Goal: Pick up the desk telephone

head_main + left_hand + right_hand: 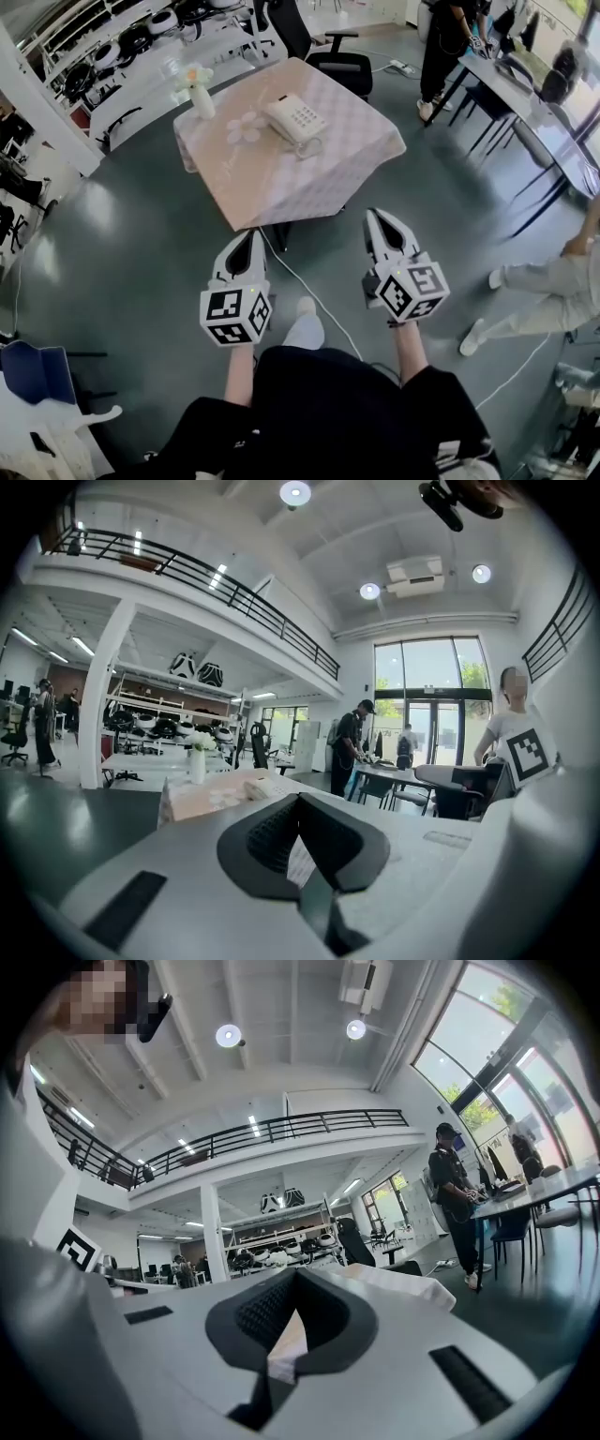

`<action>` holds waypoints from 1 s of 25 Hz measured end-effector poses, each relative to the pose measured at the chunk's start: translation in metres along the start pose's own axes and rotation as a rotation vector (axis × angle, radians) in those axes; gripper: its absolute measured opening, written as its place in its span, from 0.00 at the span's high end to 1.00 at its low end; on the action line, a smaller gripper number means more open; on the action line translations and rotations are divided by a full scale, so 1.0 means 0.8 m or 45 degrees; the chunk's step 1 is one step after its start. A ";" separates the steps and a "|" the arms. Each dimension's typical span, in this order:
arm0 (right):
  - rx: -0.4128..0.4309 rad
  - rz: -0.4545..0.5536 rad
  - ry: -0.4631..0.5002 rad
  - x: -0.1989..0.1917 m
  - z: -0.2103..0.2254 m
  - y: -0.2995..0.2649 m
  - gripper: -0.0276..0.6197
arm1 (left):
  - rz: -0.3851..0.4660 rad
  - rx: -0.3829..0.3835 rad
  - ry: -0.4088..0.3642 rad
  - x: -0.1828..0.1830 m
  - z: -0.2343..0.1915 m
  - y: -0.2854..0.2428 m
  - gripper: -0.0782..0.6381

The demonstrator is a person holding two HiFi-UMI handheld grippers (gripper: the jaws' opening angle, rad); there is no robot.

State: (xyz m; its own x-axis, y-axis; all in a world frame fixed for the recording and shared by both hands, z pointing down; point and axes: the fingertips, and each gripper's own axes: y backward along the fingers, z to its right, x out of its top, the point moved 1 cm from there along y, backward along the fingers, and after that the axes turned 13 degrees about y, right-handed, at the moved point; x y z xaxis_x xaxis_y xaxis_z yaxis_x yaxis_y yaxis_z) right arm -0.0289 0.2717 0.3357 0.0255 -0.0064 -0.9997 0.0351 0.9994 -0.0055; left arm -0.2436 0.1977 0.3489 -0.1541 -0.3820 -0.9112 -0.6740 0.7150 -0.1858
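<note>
Left gripper (249, 240) and right gripper (382, 221) are side by side over the grey floor, on the near side of the table (281, 204). Each has its jaws clenched together with nothing between them. The desk telephone (296, 120) lies on the tabletop toward the far side, well apart from both grippers. A white vase (200, 94) stands to its left.
</note>
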 end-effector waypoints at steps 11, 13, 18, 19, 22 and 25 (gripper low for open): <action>-0.028 -0.050 0.003 -0.005 0.049 -0.141 0.97 | -0.048 -0.055 0.048 0.037 -0.046 -0.148 0.89; -0.042 -0.061 0.011 -0.010 0.055 -0.153 0.97 | -0.060 -0.068 0.060 0.036 -0.052 -0.165 0.89; -0.067 -0.081 0.044 -0.024 0.071 -0.177 0.97 | -0.083 -0.083 0.074 0.030 -0.063 -0.201 0.89; -0.070 -0.083 0.045 -0.025 0.074 -0.182 0.97 | -0.085 -0.082 0.077 0.030 -0.064 -0.208 0.89; -0.076 -0.095 0.044 -0.026 0.082 -0.196 0.97 | -0.091 -0.088 0.085 0.032 -0.066 -0.224 0.89; -0.078 -0.093 0.034 -0.032 0.092 -0.210 0.97 | -0.102 -0.090 0.089 0.030 -0.067 -0.239 0.89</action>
State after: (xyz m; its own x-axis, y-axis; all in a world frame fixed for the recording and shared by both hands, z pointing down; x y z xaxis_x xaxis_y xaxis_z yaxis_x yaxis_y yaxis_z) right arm 0.0381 0.1015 0.3640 -0.0016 -0.0795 -0.9968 -0.0251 0.9965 -0.0794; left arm -0.1570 0.0204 0.3819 -0.1455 -0.4779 -0.8663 -0.7352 0.6381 -0.2286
